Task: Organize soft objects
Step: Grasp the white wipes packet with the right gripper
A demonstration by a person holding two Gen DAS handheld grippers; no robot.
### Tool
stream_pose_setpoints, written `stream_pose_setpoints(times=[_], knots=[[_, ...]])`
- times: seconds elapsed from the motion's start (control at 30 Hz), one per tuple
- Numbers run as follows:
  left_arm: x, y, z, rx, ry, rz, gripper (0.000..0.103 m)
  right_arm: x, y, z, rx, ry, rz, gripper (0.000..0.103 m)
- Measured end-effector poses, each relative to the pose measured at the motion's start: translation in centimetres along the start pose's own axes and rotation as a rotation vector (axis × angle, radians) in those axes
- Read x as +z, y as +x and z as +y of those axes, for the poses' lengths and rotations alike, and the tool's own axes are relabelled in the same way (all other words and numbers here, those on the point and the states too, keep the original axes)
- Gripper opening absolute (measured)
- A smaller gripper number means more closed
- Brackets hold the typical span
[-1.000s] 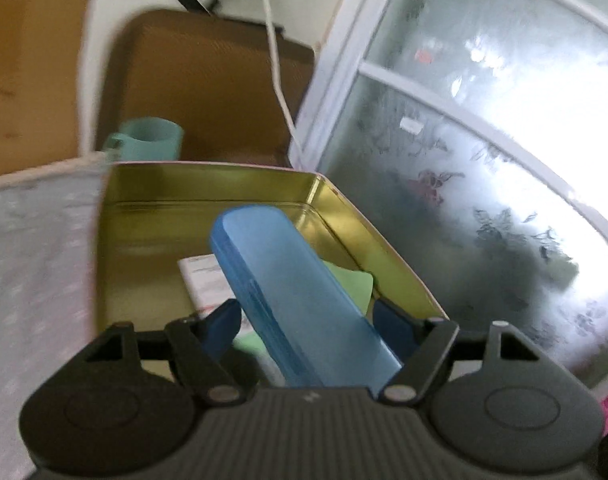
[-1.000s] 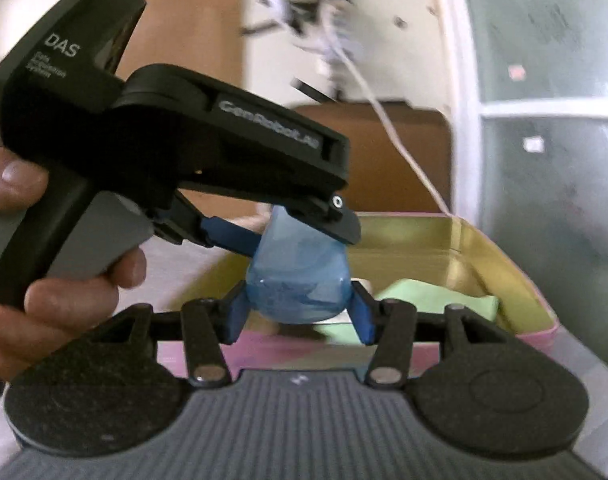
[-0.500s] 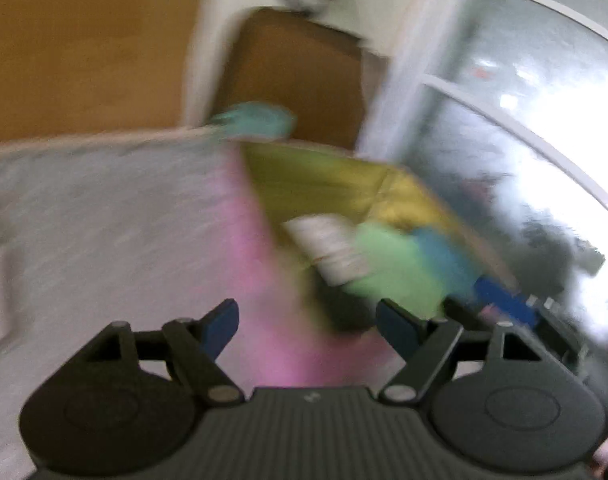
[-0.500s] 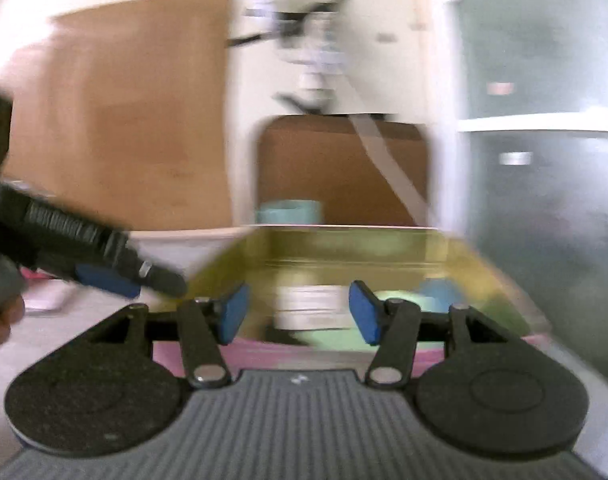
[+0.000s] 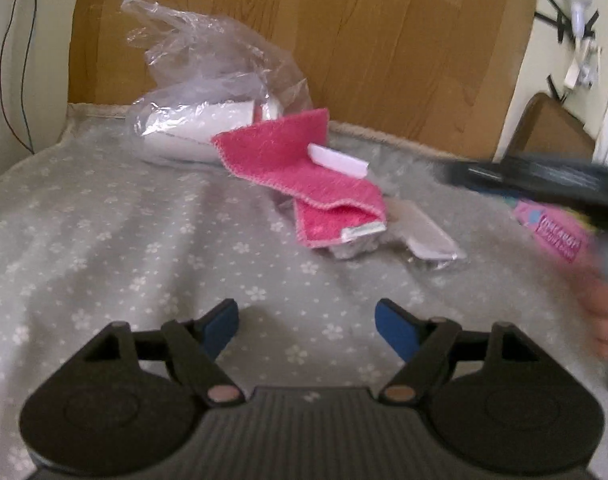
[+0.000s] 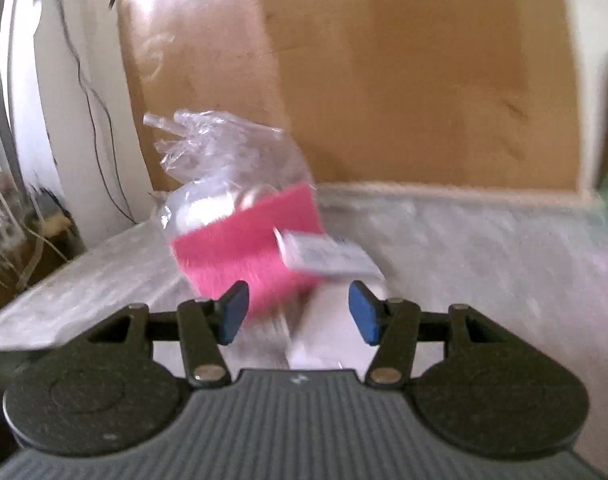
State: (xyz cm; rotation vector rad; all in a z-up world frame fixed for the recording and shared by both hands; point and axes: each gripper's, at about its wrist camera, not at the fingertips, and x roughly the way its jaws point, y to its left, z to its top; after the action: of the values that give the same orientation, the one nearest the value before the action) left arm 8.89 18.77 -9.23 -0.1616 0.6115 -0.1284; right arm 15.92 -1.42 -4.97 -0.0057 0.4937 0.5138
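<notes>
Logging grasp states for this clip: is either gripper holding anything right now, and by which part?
Nothing is held. The left gripper and the right gripper are both open and empty; the pink cloth lies untouched on the bedspread.

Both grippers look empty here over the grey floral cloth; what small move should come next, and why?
Probably ease the right gripper forward and down onto the pink fuzzy cloth. Its jaws stand open and empty with the cloth just ahead, partly between them. The left gripper is also open but farther from the cloth, over the grey floral bedsheet.
</notes>
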Motion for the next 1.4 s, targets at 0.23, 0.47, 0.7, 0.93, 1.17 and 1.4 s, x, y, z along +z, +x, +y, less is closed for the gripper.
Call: stream_pose_setpoints(times=[0.23, 0.47, 0.7, 0.93, 1.17, 1.4], knots=[[0.3, -0.1, 0.6, -0.059, -0.039, -0.016, 0.077, 2.4, 9.7, 2.4, -0.133, -0.131, 0.148, 0.006], [0.0, 0.0, 0.8, -0.089, -0.069, -0.019, 0.080, -0.4, 1.3, -0.1, -0.141, -0.196, 0.123, 0.003], [-0.1, -0.3, 0.6, -0.107, -0.063, -0.016, 0.083, -7.5, -13.3, -4.1, -0.139, -0.169, 0.149, 0.003], [-0.1, -0.3, -0.8, -0.137, -0.008, 0.019, 0.084, -13.2, -21.7, -6.4, -0.156, -0.114, 0.174, 0.013], [0.3, 0.4, -8.0, -0.050, 0.074, 0.040, 0.084, -10.7, -16.8, -6.6, -0.151, 0.009, 0.060, 0.049], [-0.5, 2.7, -10.7, 0.110, 0.111, 0.058, 0.085, -8.7, -11.2, -6.0, -0.152, 0.082, 0.034, 0.051]])
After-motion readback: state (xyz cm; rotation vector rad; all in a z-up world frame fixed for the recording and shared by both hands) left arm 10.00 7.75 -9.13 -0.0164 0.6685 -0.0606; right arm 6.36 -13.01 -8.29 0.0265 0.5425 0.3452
